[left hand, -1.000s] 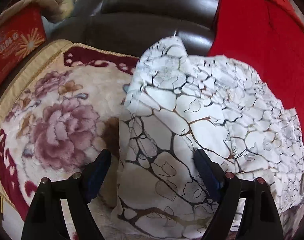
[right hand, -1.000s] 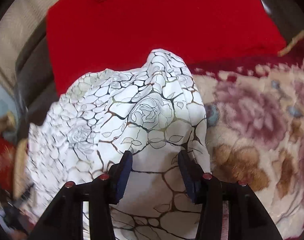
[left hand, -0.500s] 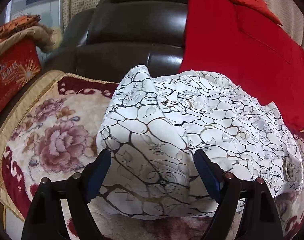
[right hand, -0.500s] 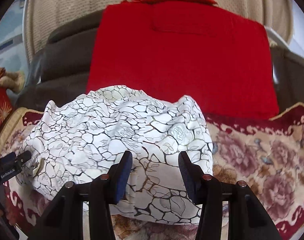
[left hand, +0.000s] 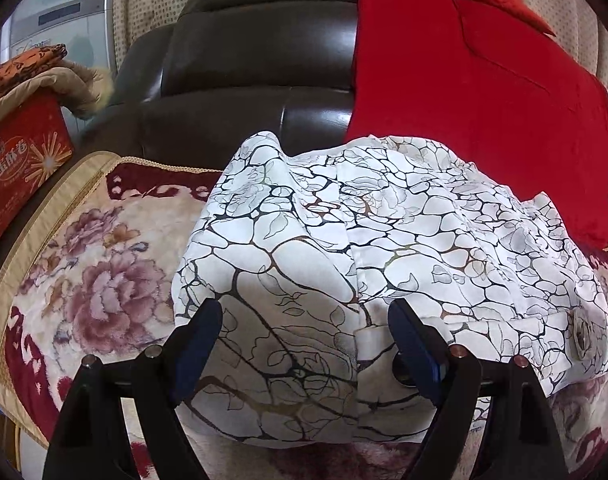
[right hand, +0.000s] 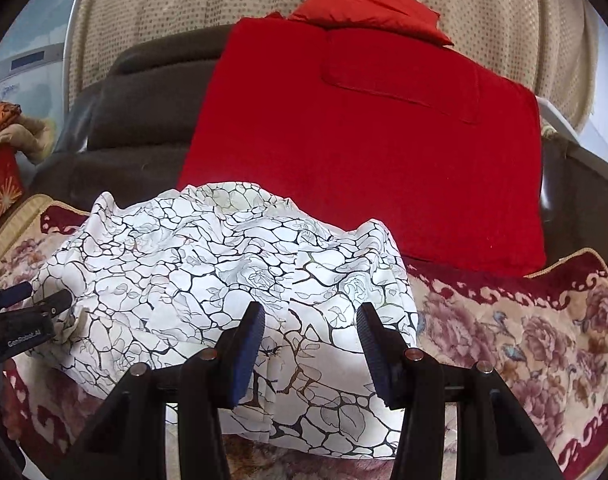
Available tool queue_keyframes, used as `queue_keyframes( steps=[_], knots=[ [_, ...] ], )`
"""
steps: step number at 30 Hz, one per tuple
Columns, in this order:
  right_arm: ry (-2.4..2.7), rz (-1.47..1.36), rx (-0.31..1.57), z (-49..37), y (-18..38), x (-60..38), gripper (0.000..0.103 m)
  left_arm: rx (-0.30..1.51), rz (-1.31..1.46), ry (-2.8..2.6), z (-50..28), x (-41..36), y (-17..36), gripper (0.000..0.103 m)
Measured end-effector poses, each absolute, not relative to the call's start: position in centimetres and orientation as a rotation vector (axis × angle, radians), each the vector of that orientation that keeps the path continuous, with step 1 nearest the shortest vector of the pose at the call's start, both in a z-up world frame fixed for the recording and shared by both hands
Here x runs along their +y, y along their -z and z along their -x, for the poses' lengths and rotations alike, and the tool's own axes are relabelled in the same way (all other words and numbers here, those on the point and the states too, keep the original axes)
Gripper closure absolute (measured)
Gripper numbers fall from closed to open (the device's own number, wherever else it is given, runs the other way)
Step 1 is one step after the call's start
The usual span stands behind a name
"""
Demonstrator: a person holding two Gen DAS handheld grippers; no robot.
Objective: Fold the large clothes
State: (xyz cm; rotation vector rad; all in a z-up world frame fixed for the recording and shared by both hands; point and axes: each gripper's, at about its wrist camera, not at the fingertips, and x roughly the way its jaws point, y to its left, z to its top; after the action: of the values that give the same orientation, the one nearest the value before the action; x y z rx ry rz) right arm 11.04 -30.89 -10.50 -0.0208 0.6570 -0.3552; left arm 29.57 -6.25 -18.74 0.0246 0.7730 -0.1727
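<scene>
Two grippers hang over one folded white garment [left hand: 384,240] printed with dark cracked lines and rose outlines. It lies in a rumpled mound on a floral blanket [left hand: 83,280], straight ahead of both grippers and running under their fingertips. The left gripper [left hand: 304,340] has its jaws spread wide, one blue pad off the garment's left edge over the blanket, the other above the cloth beside a small white tab; nothing is pinched between them. The right gripper [right hand: 310,336] holds its jaws about half apart above the near right part of the garment, and the cloth passes loose below the pads, not clamped. In the right wrist view the left gripper's black body shows at the far left, at the garment's other end. Beyond the garment, a red blanket [right hand: 364,140] drapes over the back of a dark leather sofa [left hand: 255,60]. Far left of the left gripper stands a red box [left hand: 19,168].
</scene>
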Motion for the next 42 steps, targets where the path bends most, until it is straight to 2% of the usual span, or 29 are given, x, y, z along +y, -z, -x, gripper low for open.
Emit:
queue_keyframes(
  steps=[42],
  knots=[
    [0.351, 0.116, 0.615, -10.5, 9.2, -29.2, 0.051, 0.707, -0.055, 0.168, -27.4, -5.8, 17.2, 0.017]
  ],
)
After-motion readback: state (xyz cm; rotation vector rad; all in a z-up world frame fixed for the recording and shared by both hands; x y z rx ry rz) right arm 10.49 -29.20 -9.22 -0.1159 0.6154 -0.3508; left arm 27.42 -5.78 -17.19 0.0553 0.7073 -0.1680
